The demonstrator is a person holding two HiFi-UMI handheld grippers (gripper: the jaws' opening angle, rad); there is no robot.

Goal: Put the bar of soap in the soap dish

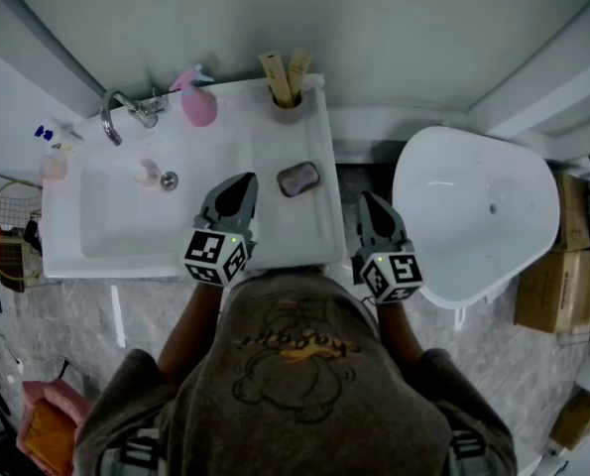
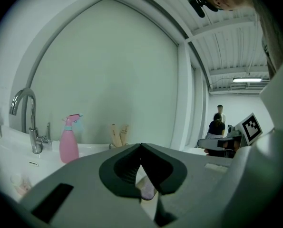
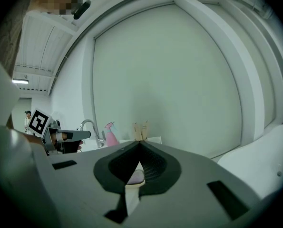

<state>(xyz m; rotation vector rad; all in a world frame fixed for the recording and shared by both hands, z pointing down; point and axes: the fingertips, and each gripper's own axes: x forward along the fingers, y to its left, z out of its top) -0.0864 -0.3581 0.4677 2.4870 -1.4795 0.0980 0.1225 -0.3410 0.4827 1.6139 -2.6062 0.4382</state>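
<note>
A purple bar of soap (image 1: 297,178) lies in a small dish (image 1: 312,183) on the right ledge of the white sink (image 1: 275,231). My left gripper (image 1: 243,179) hovers over the ledge just left of the soap, its jaws shut with nothing between them. In the left gripper view the soap (image 2: 147,189) shows below the closed tips of the left gripper (image 2: 141,146). My right gripper (image 1: 365,198) hangs past the sink's right edge, shut and empty. The right gripper view shows the soap (image 3: 135,177) on its beige dish behind the right gripper (image 3: 140,144).
At the back of the sink stand a chrome faucet (image 1: 116,113), a pink spray bottle (image 1: 197,103) and a cup of wooden sticks (image 1: 287,92). A white tub (image 1: 473,211) sits to the right, with cardboard boxes (image 1: 557,266) beyond. A wire basket (image 1: 7,231) is at left.
</note>
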